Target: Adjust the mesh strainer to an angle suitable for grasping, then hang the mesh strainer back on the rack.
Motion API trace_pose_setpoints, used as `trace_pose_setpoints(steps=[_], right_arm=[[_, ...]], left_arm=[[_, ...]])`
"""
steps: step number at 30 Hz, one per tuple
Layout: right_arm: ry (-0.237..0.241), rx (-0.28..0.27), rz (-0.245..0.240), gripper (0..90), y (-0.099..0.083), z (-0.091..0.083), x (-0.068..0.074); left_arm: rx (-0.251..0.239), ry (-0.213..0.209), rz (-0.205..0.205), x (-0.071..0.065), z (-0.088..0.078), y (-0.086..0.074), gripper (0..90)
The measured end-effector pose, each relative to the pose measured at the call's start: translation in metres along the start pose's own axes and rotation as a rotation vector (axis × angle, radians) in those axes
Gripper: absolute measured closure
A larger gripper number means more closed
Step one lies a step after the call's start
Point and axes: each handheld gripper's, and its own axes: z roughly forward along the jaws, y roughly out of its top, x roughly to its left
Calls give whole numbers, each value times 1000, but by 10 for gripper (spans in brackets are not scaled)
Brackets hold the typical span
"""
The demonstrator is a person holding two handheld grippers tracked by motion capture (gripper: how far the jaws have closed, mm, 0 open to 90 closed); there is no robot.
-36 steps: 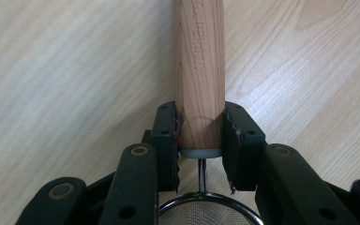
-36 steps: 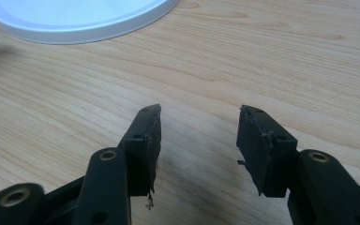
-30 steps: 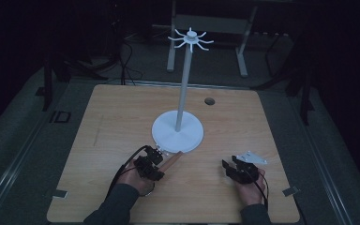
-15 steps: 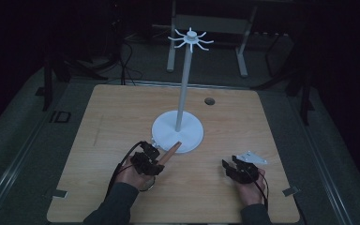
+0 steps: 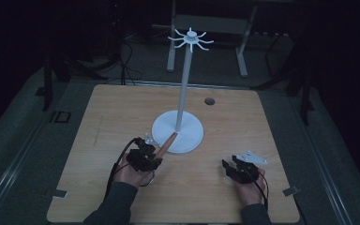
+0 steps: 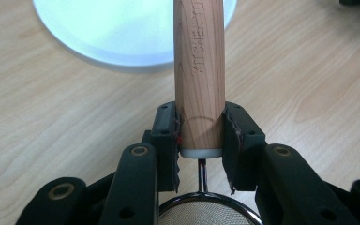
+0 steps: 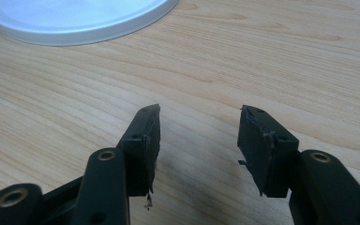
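A small strainer's wooden handle (image 6: 199,79) is clamped in the left gripper (image 6: 200,136) near the table's (image 5: 122,117) front edge, left of centre, with its tip over the white stand base (image 5: 187,136). The right gripper (image 7: 199,140) is held apart and empty toward the front right corner. It's probably light and stiff, though the smooth wood could twist, so the grip's best kept by the mesh end.
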Motion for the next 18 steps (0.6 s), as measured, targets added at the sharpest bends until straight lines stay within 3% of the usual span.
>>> trace_pose_setpoints(steps=[10, 18], right_arm=[[0, 0, 1, 486, 0, 0, 0], [-4, -3, 1, 485, 0, 0, 0]], left_arm=[[-66, 21, -32, 3, -9, 2, 690], [-121, 20, -31, 3, -13, 4, 690]])
